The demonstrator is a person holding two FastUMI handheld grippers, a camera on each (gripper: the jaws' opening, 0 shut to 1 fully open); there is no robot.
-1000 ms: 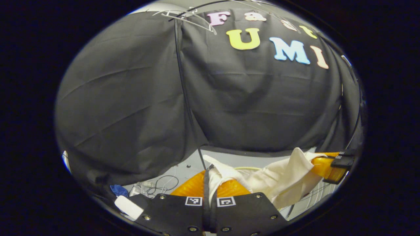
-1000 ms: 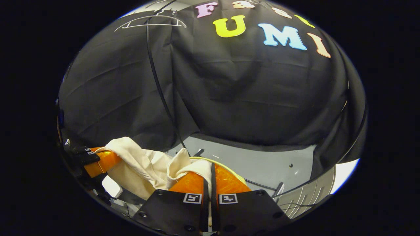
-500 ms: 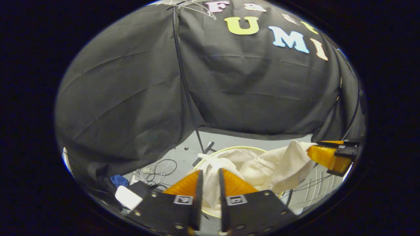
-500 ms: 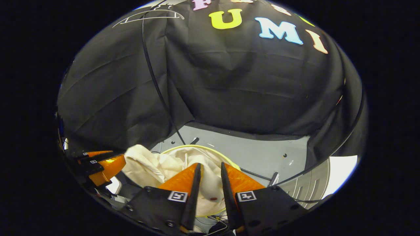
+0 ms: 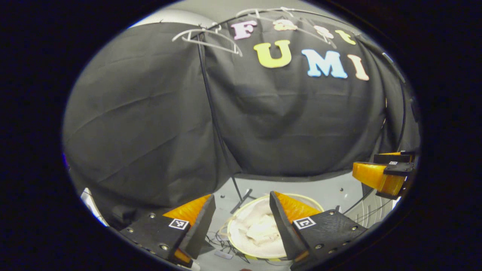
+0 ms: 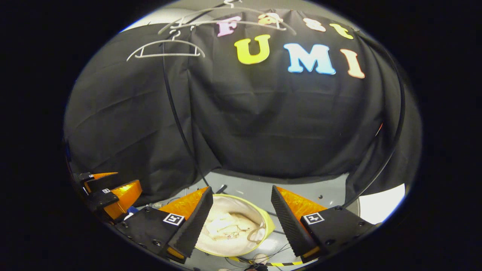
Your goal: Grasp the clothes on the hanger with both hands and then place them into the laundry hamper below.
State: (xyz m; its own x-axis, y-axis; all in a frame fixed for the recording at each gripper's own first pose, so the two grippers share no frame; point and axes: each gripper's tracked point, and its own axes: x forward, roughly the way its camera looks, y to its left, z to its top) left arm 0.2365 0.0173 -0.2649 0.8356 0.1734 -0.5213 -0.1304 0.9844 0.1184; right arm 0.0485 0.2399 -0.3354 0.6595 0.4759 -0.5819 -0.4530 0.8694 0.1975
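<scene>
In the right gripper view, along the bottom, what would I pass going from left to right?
The other gripper at the left edge → this gripper's left finger → the hamper holding the cream clothes → this gripper's right finger.

Change over the last second. The left gripper [image 5: 241, 210], then closed on the cream clothes [image 5: 260, 231], now has its jaws spread wide and holds nothing. The right gripper [image 6: 241, 205] has likewise gone from clamped on the fabric to fully apart. The clothes, formerly stretched between the two grippers above the laundry hamper [image 6: 268, 226], now lie bunched inside it. Both grippers have risen, so the hangers [image 6: 165, 51] on the rail appear lower in each view.
</scene>
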